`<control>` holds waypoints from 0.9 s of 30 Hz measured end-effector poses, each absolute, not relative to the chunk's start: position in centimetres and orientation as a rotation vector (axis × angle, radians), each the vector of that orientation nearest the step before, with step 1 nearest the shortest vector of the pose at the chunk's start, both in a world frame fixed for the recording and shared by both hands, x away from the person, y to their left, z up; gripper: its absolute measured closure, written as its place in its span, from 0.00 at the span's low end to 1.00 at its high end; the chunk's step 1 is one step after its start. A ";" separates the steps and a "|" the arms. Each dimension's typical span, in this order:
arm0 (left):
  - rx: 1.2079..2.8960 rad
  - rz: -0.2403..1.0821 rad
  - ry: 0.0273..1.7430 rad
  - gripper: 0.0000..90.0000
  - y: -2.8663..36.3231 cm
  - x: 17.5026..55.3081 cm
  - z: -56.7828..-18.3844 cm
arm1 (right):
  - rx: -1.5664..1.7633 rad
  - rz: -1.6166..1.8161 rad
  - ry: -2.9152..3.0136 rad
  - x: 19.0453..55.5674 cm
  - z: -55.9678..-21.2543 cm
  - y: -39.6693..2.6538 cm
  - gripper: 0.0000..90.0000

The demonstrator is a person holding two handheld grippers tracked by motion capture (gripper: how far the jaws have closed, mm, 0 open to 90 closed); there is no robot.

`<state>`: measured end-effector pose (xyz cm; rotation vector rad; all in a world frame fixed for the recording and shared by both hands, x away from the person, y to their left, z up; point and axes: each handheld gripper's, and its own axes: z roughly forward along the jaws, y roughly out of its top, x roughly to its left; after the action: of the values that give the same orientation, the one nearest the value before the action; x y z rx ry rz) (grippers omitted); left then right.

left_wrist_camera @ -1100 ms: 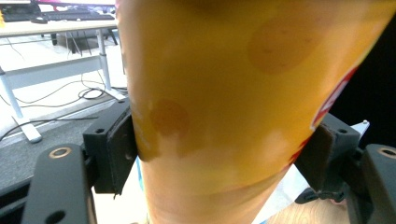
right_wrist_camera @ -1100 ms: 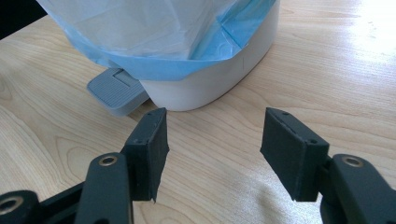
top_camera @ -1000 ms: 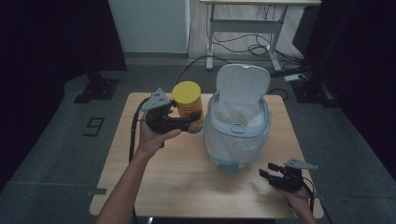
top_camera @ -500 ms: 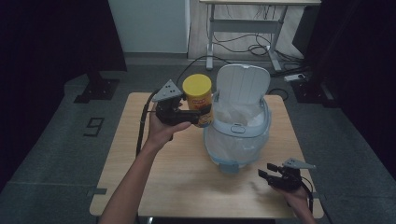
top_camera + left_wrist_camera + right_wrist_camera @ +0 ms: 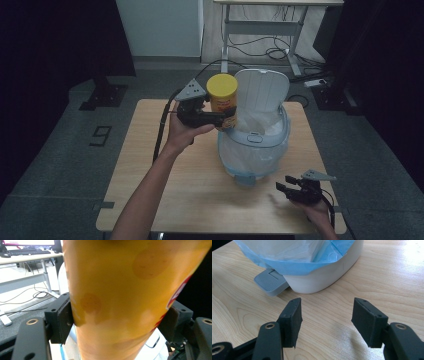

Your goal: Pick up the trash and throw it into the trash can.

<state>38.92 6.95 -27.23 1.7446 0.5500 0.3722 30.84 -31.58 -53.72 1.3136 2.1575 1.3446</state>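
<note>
One yellow canister, a tall smooth cylinder with a flat yellow lid and a printed label of paler round spots, is held upright in the air at about ten o'clock from the bin, just beside its rim. One left gripper grasps it, both black pads pressed against the glossy sides. One white plastic bin stands mid-table, rounded, lined with a thin blue bag, its curved lid tipped up at twelve o'clock and one ridged grey pedal at six. One right gripper rests at five o'clock on the pale wood-grain table, jaws parted around nothing.
</note>
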 end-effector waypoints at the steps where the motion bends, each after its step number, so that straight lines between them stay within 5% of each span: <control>1: 1.746 0.370 0.548 0.26 6.8 39.0 -27.2 | 1.313 1.343 2.158 30.8 -53.7 -31.6 0.45; 27: 1.770 0.346 0.534 0.26 4.5 40.5 -27.2 | 1.308 1.310 2.184 30.9 -54.0 -31.3 0.45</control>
<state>40.53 4.51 -27.22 1.7704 0.5345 0.3465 30.86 -31.31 -53.98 1.3075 2.1844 1.3100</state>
